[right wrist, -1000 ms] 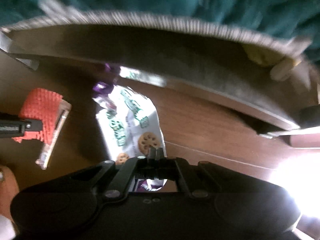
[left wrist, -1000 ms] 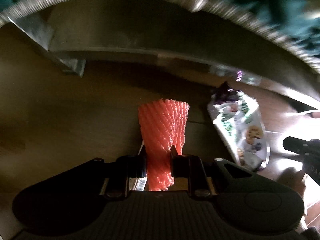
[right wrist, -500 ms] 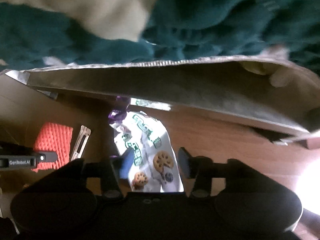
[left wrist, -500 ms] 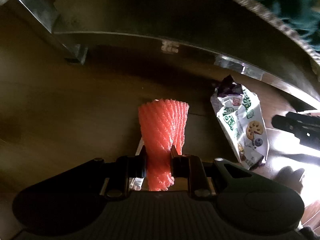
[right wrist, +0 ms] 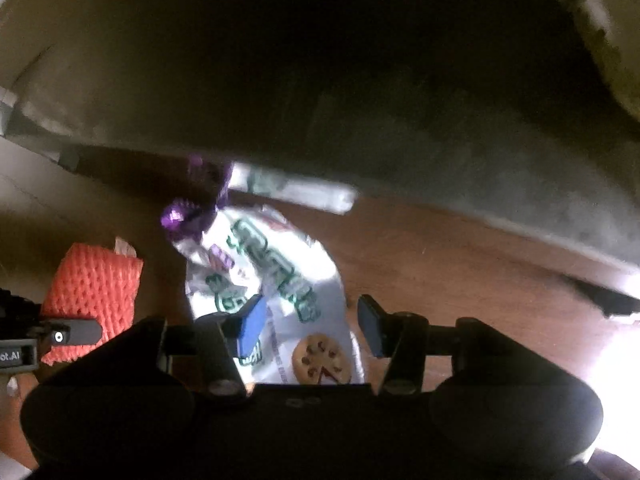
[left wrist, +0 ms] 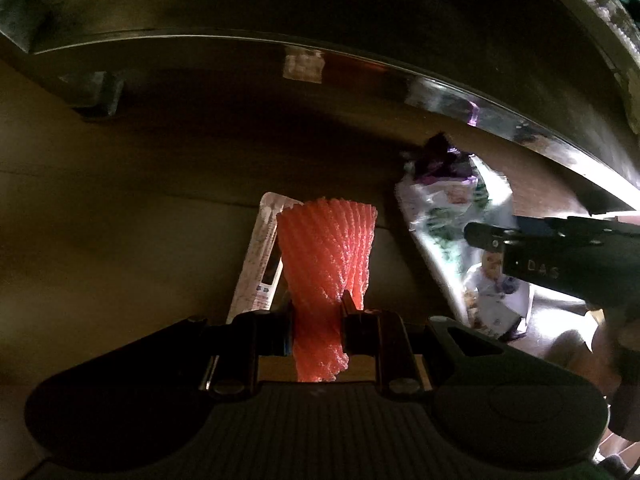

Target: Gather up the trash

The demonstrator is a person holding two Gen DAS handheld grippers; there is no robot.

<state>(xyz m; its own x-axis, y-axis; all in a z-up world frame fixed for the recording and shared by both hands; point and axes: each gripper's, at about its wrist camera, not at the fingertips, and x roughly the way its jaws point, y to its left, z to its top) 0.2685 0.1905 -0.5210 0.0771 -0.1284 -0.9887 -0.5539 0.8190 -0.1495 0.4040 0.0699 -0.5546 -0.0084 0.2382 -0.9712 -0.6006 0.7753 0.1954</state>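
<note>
My left gripper (left wrist: 316, 312) is shut on an orange foam fruit net (left wrist: 326, 248) and points straight down, holding it just above a brown floor. The same net (right wrist: 92, 292) shows at the left of the right wrist view. A white cookie wrapper (right wrist: 276, 280) with a purple crumpled end lies flat on the floor. My right gripper (right wrist: 310, 320) hovers over its lower half with the jaws apart and closing. The wrapper is between them, and the pads do not press on it. In the left wrist view, the wrapper (left wrist: 444, 216) lies right of the net.
A thin white sachet (left wrist: 262, 256) lies on the floor just left of the net. A tall cardboard wall (left wrist: 360, 12) with a shiny strip (left wrist: 440, 92) along its foot rises close behind both pieces of trash. Bright glare covers the floor at the far right (right wrist: 616, 360).
The right gripper went from shut to open and sank over the cookie wrapper. The left gripper sank with the net, uncovering the sachet. The cardboard wall now fills more of both views.
</note>
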